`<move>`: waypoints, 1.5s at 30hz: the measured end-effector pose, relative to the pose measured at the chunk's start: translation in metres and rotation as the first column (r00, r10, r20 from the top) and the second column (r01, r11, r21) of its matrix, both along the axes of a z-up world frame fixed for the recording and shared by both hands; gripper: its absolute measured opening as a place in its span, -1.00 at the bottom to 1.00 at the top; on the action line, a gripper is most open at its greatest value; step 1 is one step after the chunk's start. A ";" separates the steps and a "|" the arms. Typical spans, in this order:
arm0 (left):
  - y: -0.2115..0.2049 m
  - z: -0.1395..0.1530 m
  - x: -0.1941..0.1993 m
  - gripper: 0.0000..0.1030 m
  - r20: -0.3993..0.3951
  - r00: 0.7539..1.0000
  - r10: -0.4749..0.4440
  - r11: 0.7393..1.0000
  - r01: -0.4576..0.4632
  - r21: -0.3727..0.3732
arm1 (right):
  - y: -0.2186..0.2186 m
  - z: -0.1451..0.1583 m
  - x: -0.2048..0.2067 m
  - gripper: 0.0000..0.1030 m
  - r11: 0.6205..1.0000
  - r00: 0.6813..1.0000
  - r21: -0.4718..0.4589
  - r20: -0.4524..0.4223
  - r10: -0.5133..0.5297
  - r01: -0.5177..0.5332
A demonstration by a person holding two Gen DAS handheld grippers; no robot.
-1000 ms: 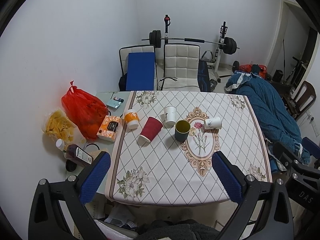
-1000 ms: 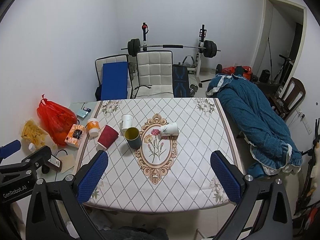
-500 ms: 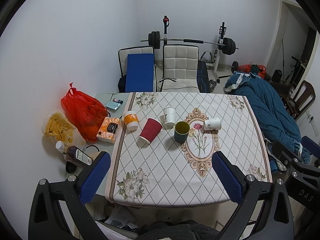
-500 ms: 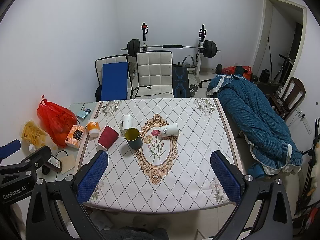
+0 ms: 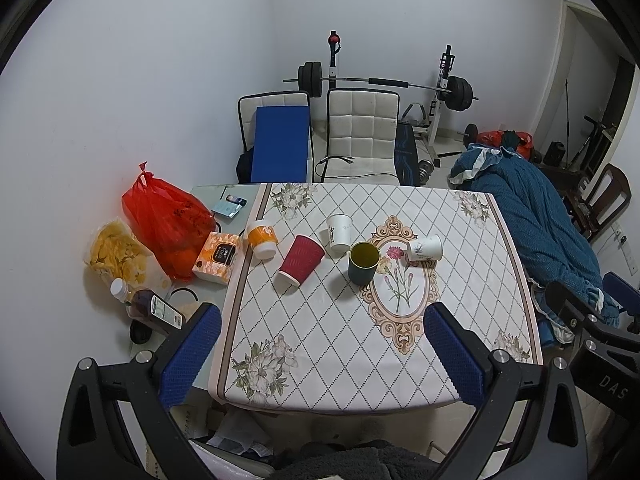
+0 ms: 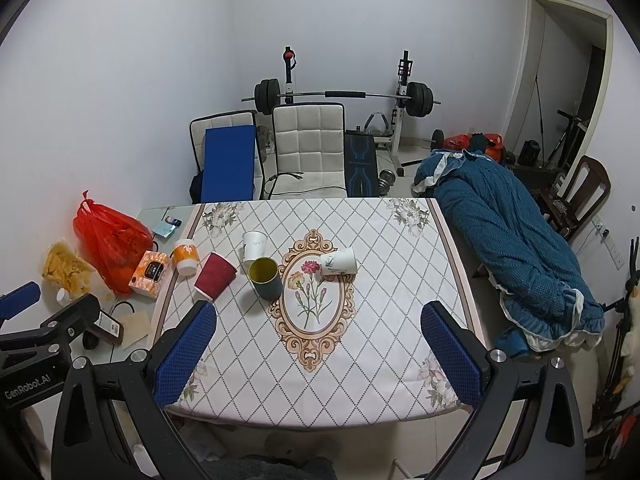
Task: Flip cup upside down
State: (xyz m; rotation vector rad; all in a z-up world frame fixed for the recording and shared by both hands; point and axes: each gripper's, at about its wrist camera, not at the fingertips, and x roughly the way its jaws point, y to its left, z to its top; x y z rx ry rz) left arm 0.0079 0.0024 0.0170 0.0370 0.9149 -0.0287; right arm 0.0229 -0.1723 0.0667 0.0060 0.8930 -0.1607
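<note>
Several cups stand in a row across the table [image 5: 360, 340] [image 6: 360, 360]. A dark green cup [image 5: 363, 263] [image 6: 266, 278] stands upright, mouth up. A white paper cup [image 5: 339, 234] [image 6: 254, 245] stands behind it. A red ribbed cup [image 5: 301, 259] [image 6: 215, 276] and an orange-and-white cup [image 5: 262, 238] [image 6: 186, 255] rest mouth down, tilted. Another white cup [image 5: 425, 248] [image 6: 338, 263] lies on its side to the right. My left gripper [image 5: 320, 356] and right gripper [image 6: 318, 354] are both open and empty, high above the table's near edge.
A tissue box [image 5: 218, 256], a red bag [image 5: 164, 220], a yellow snack bag [image 5: 116, 252] and a bottle [image 5: 152, 308] lie left of the table. Two chairs [image 5: 360, 136] and a barbell rack [image 5: 384, 84] stand behind. A blue blanket [image 5: 540, 232] lies at the right.
Both views have drifted slightly; the table sits a little lower in the left wrist view. The cups have not moved. Both grippers stay open.
</note>
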 end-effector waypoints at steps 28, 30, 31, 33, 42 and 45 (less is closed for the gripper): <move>-0.012 -0.026 0.004 1.00 -0.026 0.999 0.048 0.998 -0.047 0.028 | -0.006 -0.018 0.000 1.00 1.000 1.000 0.028 -0.026 0.003 -0.003; -0.013 -0.039 0.008 1.00 -0.045 0.997 0.065 0.997 -0.064 0.038 | -0.010 -0.030 0.004 1.00 0.999 0.999 0.034 -0.052 0.012 -0.010; -0.013 -0.046 0.011 1.00 -0.062 0.995 0.075 0.996 -0.072 0.043 | -0.012 -0.038 0.007 1.00 0.999 0.998 0.037 -0.065 0.016 -0.014; -0.012 -0.060 0.015 1.00 -0.097 0.991 0.091 0.995 -0.087 0.048 | -0.015 -0.056 0.013 1.00 0.999 0.994 0.042 -0.101 0.028 -0.024; 0.010 -0.135 0.031 1.00 -0.227 0.947 0.226 0.972 -0.206 0.110 | -0.028 -0.157 0.034 1.00 0.994 0.951 0.077 -0.295 0.097 -0.077; 0.016 -0.155 0.039 1.00 -0.257 0.935 0.246 0.967 -0.219 0.129 | -0.027 -0.192 0.040 1.00 0.993 0.930 0.089 -0.351 0.109 -0.083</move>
